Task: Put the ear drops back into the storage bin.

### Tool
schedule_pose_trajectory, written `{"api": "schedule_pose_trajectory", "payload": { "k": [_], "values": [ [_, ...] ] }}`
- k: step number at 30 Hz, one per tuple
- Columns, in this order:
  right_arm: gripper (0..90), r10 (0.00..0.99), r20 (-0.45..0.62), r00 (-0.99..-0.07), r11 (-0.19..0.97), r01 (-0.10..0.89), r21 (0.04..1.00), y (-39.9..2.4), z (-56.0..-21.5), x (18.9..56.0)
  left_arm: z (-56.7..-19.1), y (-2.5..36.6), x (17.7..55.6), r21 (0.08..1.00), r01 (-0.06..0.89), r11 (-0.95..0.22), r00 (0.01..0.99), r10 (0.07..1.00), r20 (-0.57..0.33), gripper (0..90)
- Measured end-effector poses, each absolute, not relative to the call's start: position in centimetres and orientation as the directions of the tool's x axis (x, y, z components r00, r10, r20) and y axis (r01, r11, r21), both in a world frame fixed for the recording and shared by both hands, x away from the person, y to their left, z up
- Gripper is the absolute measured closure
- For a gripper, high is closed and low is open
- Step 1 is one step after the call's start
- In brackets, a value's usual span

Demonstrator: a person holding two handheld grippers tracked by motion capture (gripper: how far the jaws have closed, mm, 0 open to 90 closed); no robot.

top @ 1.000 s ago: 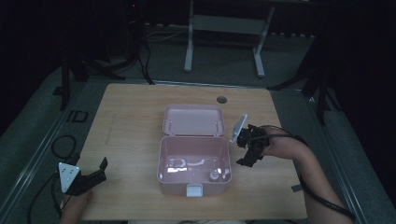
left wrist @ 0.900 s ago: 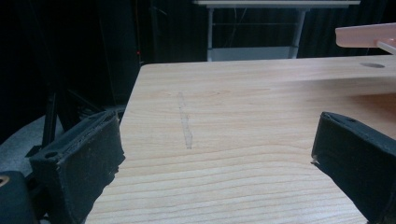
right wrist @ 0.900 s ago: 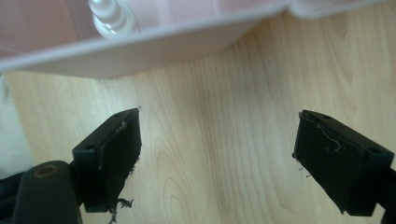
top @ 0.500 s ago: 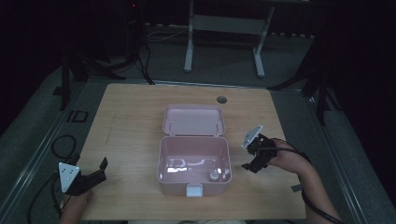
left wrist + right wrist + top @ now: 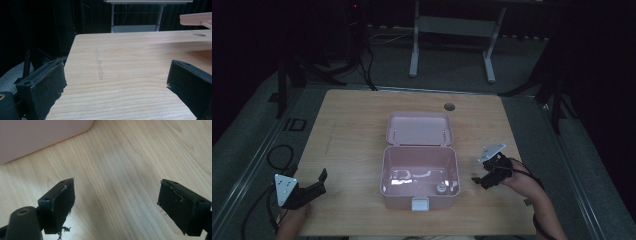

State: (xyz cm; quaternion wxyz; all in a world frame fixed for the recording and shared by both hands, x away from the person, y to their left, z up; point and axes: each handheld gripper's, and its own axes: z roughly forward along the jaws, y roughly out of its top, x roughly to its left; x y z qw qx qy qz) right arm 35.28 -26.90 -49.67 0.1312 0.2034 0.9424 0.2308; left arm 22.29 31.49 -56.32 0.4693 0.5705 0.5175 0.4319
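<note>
From the high view, the pink box point(image 5: 420, 172) sits open in the middle of the worktop point(image 5: 357, 130), lid tilted back, a small object point(image 5: 441, 188) inside too dim to identify. The right claw point(image 5: 482, 179) hovers just beside the box's right wall; the left claw point(image 5: 321, 181) rests well apart at the near left corner.

In the left gripper view, the left claw point(image 5: 113, 82) gapes wide over bare wood; the box lid's edge point(image 5: 196, 19) is cut off at upper right.

In the right gripper view, the right claw point(image 5: 116, 205) is wide and empty, with the box's wall point(image 5: 37, 135) at upper left, cropped.
</note>
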Motion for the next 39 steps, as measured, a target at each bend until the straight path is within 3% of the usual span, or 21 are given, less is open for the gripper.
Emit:
{"api": "schedule_pose_trajectory", "payload": {
  "k": [10, 18, 30, 39],
  "values": [
    [13.4, 0.591, -0.172, -0.788, 0.69, 0.384, 0.614, -29.1, -51.9, 35.1, -56.3, 31.5, 22.3, 0.982, 0.185, -0.025, 0.089, 0.996, 0.009, 2.0],
    [13.3, 0.763, -0.19, -0.617, 0.527, 0.425, 0.736, -30.6, -53.1, 34.9, -56.3, 31.5, 22.3, 0.983, 0.183, -0.026, 0.087, 0.996, 0.01, 2.0],
    [12.7, 0.898, -0.17, -0.406, 0.359, 0.453, 0.816, -31.5, -54.6, 34.6, -56.3, 31.5, 22.3, 0.983, 0.182, -0.026, 0.086, 0.996, 0.01, 2.0],
    [12.8, 0.963, -0.12, -0.243, 0.212, 0.4, 0.892, -32.4, -55.0, 33.9, -56.3, 31.5, 22.3, 0.983, 0.182, -0.023, 0.085, 0.996, 0.007, 2.0]
  ]
}}
